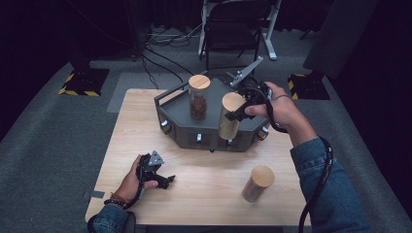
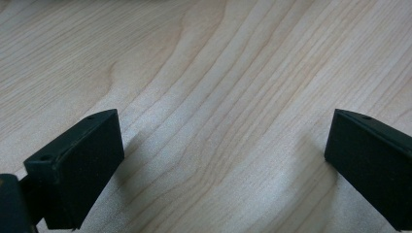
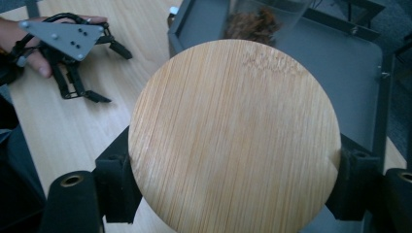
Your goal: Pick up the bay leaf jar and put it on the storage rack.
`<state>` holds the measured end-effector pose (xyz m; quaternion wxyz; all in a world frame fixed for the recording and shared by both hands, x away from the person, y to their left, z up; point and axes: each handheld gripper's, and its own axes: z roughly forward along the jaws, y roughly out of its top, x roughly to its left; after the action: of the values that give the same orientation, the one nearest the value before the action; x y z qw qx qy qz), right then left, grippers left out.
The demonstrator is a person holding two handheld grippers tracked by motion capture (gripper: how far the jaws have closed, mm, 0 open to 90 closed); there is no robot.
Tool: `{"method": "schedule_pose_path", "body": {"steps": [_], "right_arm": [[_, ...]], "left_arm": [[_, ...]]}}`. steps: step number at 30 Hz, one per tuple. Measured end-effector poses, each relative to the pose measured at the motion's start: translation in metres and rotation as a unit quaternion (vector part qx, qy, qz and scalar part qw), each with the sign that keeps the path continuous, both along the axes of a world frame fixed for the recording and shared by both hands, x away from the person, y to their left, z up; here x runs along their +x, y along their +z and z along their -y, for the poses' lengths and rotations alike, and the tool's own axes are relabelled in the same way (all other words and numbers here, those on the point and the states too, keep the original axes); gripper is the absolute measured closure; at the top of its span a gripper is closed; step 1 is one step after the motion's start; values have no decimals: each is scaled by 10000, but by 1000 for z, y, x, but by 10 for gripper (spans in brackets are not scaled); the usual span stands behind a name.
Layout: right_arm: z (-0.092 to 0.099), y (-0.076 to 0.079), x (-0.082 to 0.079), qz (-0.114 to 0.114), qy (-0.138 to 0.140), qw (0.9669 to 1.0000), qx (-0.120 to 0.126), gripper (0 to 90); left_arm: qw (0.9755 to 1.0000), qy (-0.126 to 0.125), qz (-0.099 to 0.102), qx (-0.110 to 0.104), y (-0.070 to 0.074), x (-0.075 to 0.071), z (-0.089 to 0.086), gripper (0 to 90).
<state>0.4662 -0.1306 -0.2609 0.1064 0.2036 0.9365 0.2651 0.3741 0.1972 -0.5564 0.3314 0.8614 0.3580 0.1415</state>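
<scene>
The right gripper (image 1: 239, 113) was pinching a jar with a bamboo lid (image 1: 230, 116) just under its lid, one black jaw on each side of the round lid (image 3: 235, 136) as seen in the right gripper view. The jar hung at the front edge of the dark grey tray (image 1: 177, 109), over its front right part, and whether its base touched the tray could not be told. Just behind and to the left on the tray stood a second jar with brown contents (image 1: 198, 97), near the held jar but apart from it, with bare tray floor between them. The tray's raised rim ran along its left side and front, and small knobs lined its front wall.

The left gripper (image 1: 163, 180) rested low on the wooden table (image 1: 209, 194) near the front left corner, jaws spread wide with nothing between them but bare wood grain (image 2: 218, 121). A wide stretch of open tabletop lay between it and a third lidded jar (image 1: 258, 183), which stood alone at the front right, well apart from the tray and near the table's right edge.
</scene>
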Motion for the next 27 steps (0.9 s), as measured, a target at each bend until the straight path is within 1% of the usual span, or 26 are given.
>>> {"method": "schedule_pose_path", "body": {"steps": [3,5,11,16,23,27], "right_arm": [[-1,2,8,0,-82,10000,42,245],[-2,2,13,-13,-145,9998,114,245],[-6,0,26,-1,-328,9994,134,245],[-8,-3,36,11,-489,9988,74,245],[-8,-9,48,-54,-688,9975,153,245],[-9,-13,52,-92,-725,9971,221,245]], "left_arm": [[10000,2,2,1,0,0,0,4],[10000,-1,-1,1,0,0,0,3],[10000,2,-2,-1,0,0,0,3],[10000,-2,-7,-5,0,0,0,4],[10000,-13,-3,-2,0,0,0,3],[10000,-13,-3,-2,0,0,0,3]]}}
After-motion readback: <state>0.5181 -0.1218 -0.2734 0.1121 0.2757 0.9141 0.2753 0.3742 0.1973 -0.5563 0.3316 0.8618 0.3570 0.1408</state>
